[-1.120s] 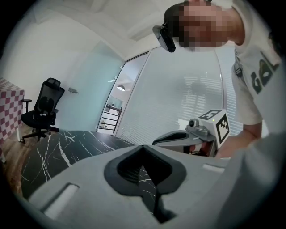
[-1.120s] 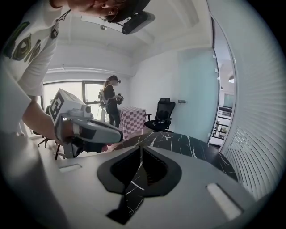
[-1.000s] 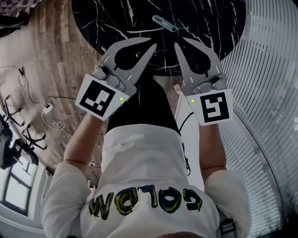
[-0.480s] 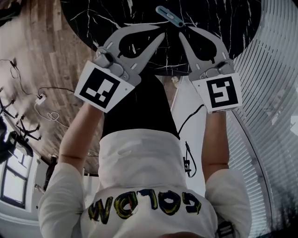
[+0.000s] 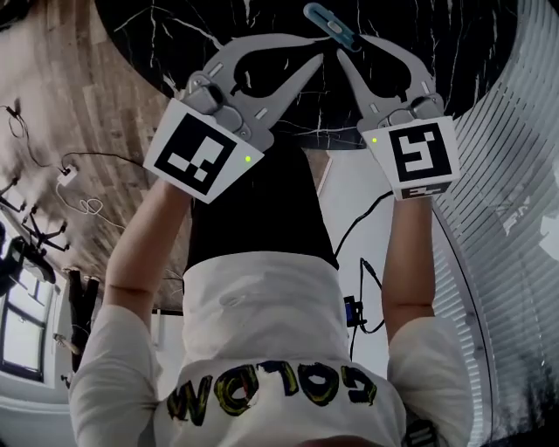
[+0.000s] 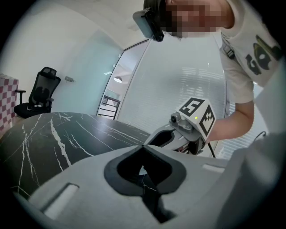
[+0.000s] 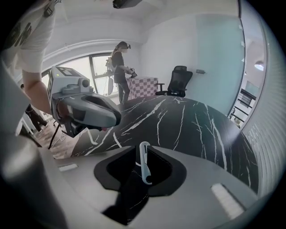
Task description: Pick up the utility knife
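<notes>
Found knife (image 5: 332,26) lying flat on black marbled surface (image 5: 175,35), toward its far side, untouched. Saw right tool (image 5: 351,48) pitched down toward it, jaws opening, knife (image 7: 144,163) framed in the gap but pressed by neither pad. Judged this a line-up before the grasp, with the gap widening to straddle the slim handle. Noted knife running roughly along the jaw line in the right gripper view, so reckoned a pinch across its narrow width would suit. Logged left tool (image 5: 314,63) just beside the right one, jaws together on nothing, held more level. Took it as idle, parked clear of the knife. Counted pick-up as not yet made.
</notes>
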A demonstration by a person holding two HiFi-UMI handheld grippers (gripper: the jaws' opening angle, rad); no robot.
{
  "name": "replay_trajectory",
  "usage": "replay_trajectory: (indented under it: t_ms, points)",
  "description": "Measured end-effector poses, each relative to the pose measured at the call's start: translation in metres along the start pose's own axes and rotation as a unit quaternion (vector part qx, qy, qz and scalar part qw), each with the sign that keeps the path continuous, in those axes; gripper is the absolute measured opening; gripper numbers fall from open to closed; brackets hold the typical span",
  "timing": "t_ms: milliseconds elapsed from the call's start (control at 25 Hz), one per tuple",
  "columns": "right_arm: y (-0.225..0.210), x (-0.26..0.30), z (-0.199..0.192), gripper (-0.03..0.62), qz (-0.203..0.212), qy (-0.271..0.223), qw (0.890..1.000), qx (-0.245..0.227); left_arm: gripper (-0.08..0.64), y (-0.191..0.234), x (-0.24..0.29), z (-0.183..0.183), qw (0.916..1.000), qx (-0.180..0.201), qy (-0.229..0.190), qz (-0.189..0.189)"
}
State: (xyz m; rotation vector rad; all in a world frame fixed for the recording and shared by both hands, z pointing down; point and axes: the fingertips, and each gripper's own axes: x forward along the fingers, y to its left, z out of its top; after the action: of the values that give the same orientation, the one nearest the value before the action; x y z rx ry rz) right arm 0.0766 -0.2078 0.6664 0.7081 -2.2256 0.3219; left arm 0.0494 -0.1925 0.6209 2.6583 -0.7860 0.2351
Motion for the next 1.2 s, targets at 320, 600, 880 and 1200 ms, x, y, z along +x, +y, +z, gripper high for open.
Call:
replay_trajectory:
  t_ms: [320,600,880,1200]
  points:
    - [-0.007,0.031,-0.023,0.113,0.014,0.052,0.998,-0.018,0.002,0.012,0.01,-0.022,1.0,-0.002,0.009,-0.003]
    - [-0.011,0.045,-0.039,0.144,0.021,0.085,0.996,-0.027,0.002,0.015,0.015,-0.035,0.9999,-0.004,0.014,-0.004]
    - [-0.013,0.056,-0.049,0.144,0.034,0.111,0.993,-0.029,0.002,0.016,0.014,-0.041,0.9998,-0.01,0.017,-0.004]
    - [-0.013,0.057,-0.05,0.14,0.048,0.118,0.992,-0.024,0.002,0.015,0.01,-0.04,0.9997,-0.006,0.022,-0.004]
